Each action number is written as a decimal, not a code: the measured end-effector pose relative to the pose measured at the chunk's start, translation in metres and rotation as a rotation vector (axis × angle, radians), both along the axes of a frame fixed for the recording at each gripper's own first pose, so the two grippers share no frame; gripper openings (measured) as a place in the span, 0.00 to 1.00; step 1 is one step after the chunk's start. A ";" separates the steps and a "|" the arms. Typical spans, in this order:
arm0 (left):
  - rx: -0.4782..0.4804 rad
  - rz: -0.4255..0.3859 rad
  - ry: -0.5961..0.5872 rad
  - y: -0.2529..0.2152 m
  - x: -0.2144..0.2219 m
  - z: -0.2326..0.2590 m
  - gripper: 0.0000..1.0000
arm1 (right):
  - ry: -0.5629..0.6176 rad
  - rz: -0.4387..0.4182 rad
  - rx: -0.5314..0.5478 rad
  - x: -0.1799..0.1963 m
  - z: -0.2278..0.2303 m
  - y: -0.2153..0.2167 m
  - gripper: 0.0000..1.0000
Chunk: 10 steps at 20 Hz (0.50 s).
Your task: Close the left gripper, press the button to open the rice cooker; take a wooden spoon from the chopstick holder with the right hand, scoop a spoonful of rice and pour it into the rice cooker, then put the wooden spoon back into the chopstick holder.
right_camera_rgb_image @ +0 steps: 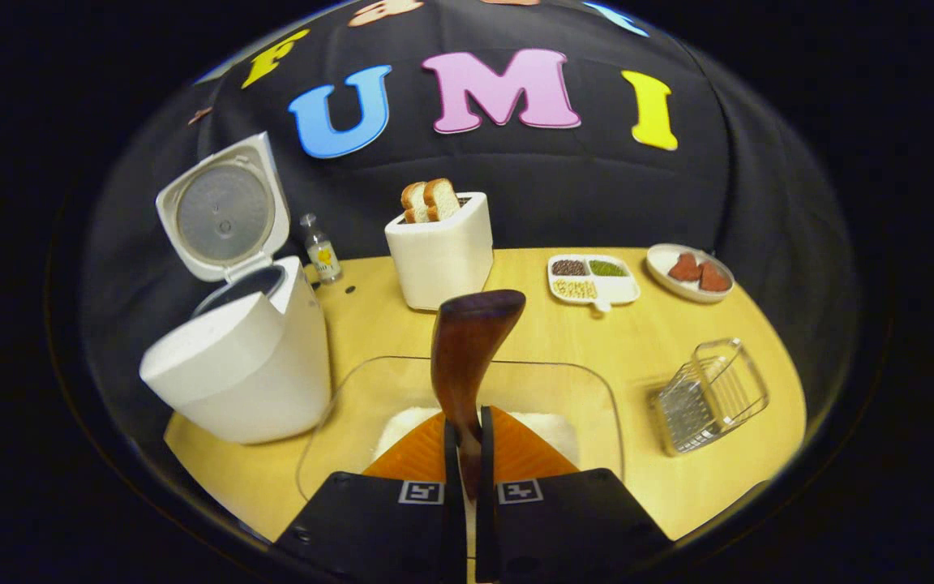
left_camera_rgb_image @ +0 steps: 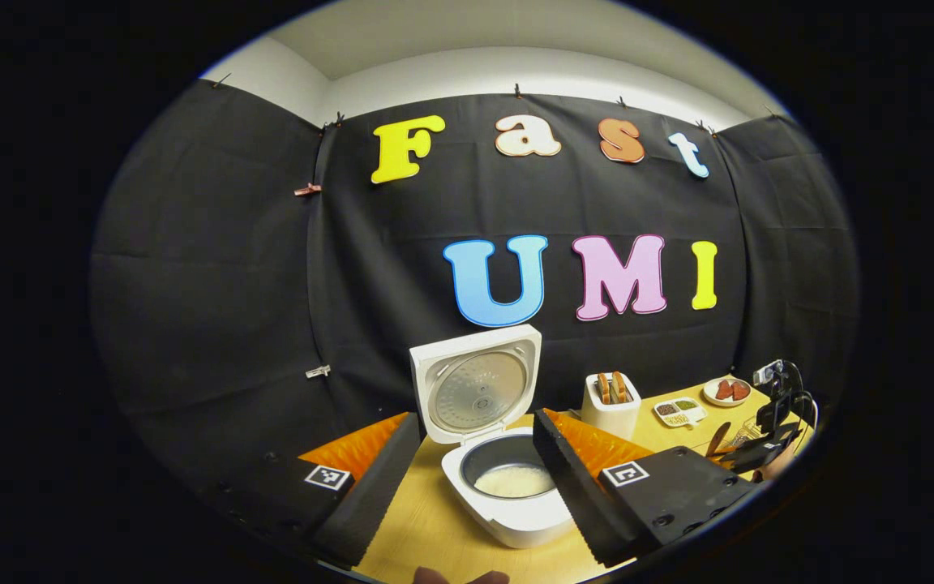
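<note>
The white rice cooker (left_camera_rgb_image: 516, 519) stands with its lid (left_camera_rgb_image: 475, 389) raised, and white rice (left_camera_rgb_image: 514, 481) lies in the pot. My left gripper (left_camera_rgb_image: 475, 418) is open, its fingers spread to either side of the cooker and apart from it. My right gripper (right_camera_rgb_image: 469, 422) is shut on the handle of the wooden spoon (right_camera_rgb_image: 467, 349), bowl end up. It hangs over a clear container (right_camera_rgb_image: 337, 422) holding rice (right_camera_rgb_image: 552, 430). The cooker (right_camera_rgb_image: 240, 365) is to its left. The metal mesh chopstick holder (right_camera_rgb_image: 710, 393) sits to its right. In the left gripper view, the right gripper (left_camera_rgb_image: 759, 450) is at the far right.
A white toaster (right_camera_rgb_image: 439, 251) with bread slices stands at the back of the wooden table (right_camera_rgb_image: 645, 332). A small bottle (right_camera_rgb_image: 321, 251) is beside the cooker. A divided dish (right_camera_rgb_image: 593, 280) and a plate (right_camera_rgb_image: 690, 272) with red pieces sit back right.
</note>
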State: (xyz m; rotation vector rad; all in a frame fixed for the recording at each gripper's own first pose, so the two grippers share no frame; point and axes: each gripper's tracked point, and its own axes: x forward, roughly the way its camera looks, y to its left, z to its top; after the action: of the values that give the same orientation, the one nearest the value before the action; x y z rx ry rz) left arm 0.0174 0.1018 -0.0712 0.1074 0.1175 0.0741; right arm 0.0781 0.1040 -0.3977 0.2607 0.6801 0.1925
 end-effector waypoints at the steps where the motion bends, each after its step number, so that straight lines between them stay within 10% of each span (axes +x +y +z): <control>1: -0.006 0.002 0.001 0.002 0.000 0.000 0.97 | 0.034 -0.054 0.101 0.001 -0.004 0.002 0.09; 10: -0.010 0.006 -0.012 0.013 0.000 0.002 0.97 | 0.096 -0.416 0.708 0.006 0.010 -0.049 0.09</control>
State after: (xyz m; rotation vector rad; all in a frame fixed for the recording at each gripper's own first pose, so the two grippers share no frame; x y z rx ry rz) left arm 0.0169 0.1146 -0.0695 0.0964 0.1066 0.0804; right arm 0.0842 0.0552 -0.3880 1.0848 0.6180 0.0134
